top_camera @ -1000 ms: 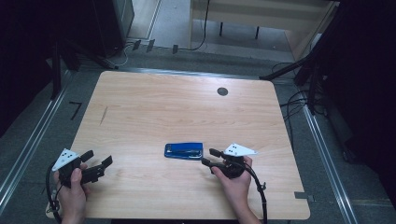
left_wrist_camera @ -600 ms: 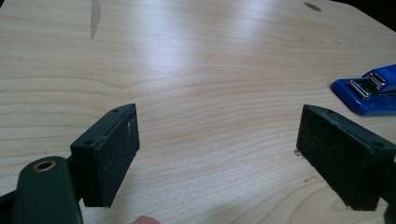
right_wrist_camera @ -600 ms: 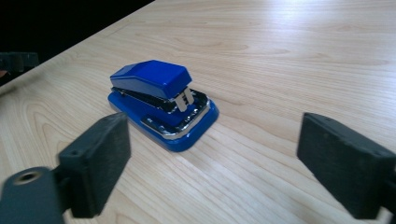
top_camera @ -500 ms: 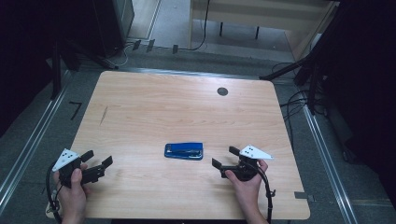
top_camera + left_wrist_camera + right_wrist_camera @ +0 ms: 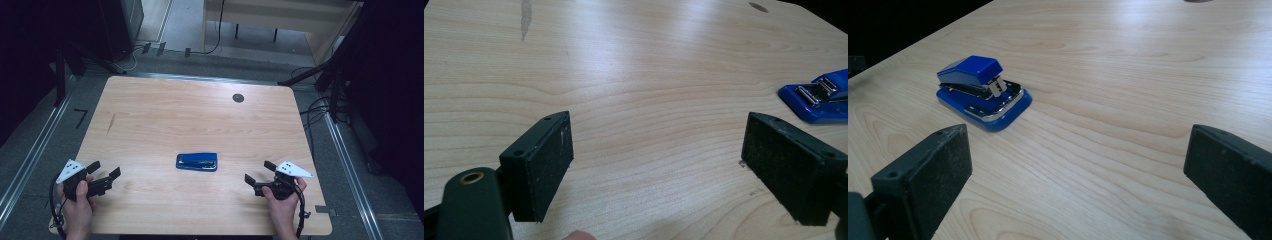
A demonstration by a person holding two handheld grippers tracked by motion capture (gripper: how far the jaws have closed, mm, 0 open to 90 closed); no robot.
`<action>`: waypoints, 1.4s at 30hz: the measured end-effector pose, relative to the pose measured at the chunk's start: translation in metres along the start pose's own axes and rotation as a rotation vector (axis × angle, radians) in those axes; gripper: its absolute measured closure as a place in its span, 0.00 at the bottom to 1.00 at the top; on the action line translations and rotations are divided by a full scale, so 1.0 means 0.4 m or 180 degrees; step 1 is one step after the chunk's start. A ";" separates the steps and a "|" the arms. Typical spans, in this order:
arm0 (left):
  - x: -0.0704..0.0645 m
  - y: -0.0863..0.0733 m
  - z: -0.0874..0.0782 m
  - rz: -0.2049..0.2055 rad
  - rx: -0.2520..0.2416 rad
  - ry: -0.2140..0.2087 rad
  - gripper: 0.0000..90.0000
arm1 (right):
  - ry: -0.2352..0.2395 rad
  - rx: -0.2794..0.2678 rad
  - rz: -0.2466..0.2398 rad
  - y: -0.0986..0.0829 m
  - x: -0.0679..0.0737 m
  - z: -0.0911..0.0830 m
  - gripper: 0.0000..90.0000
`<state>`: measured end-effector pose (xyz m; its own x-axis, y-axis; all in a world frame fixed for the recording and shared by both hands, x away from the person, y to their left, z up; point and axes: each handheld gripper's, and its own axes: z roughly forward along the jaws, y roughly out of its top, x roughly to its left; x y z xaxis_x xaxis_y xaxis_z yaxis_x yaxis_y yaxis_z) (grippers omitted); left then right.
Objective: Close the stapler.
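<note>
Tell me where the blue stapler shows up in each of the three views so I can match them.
High view: blue stapler lies mid-table, toward the near edge, between the two grippers.
Left gripper view: at the right edge, partly cut off.
Right gripper view: upper left, beyond the left jaw.
Shared landmark: the dark round hole in the tabletop, far side.

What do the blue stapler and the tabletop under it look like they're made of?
The stapler looks like glossy blue plastic, judging by its smooth sheen, with shiny metal, probably steel, at its nose and along the base rim. The table shows light wood grain with a soft glare; solid wood or laminate, I cannot tell.
</note>
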<state>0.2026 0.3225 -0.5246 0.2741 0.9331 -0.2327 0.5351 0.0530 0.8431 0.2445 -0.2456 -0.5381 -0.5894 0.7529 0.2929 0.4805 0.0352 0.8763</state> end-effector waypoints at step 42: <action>-0.002 0.000 0.001 0.0012 0.0009 0.0002 0.15 | -0.0613 -0.0105 0.0306 -0.082 -0.182 -0.285 0.00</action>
<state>0.2029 0.3216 -0.5245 0.2758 0.9335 -0.2292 0.5363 0.0484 0.8426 0.1976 -0.3763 -0.5447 -0.4053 0.8636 0.3000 0.5050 -0.0621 0.8609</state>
